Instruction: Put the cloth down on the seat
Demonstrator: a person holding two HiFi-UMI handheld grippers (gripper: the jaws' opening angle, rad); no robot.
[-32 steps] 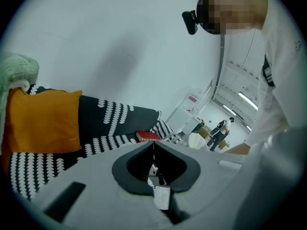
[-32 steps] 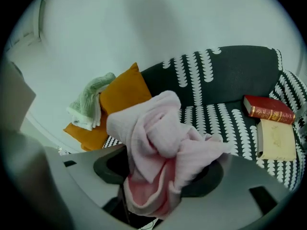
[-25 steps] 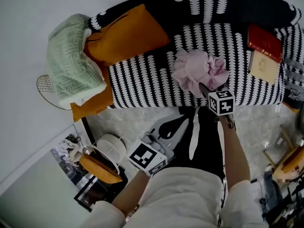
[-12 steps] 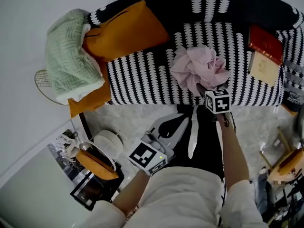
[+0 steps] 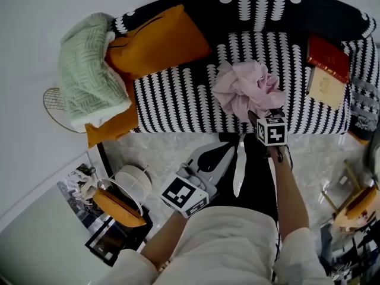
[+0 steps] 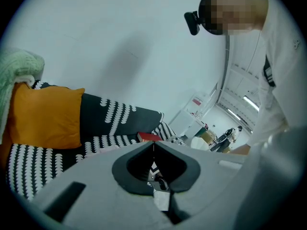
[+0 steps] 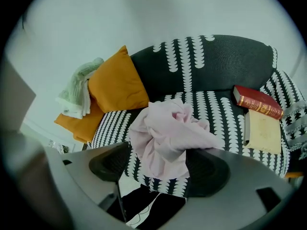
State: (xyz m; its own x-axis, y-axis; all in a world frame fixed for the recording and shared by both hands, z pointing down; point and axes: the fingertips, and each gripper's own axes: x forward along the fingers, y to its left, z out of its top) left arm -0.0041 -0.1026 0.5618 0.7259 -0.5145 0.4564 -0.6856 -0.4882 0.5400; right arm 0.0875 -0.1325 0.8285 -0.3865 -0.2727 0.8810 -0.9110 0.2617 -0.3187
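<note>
The pink cloth (image 5: 243, 88) lies crumpled on the black-and-white patterned seat (image 5: 172, 100), near its front edge. My right gripper (image 5: 261, 115) is just in front of the cloth with its jaws opening. In the right gripper view the cloth (image 7: 165, 138) hangs between the jaws of the right gripper (image 7: 160, 163); the left pad stands apart from it and a fold lies against the right pad. My left gripper (image 5: 222, 153) hangs low by my legs, away from the sofa. The left gripper view shows the left gripper (image 6: 153, 145) shut with nothing in it.
An orange cushion (image 5: 157, 40) and a green blanket (image 5: 89, 70) fill the sofa's left end. A red book (image 5: 328, 53) and a tan book (image 5: 325, 86) lie at its right. A round white object (image 5: 133, 180) and clutter stand on the floor at the left.
The right gripper has drawn back a little toward me, and the cloth now sits spread on the seat. The left gripper has stayed where it was.
</note>
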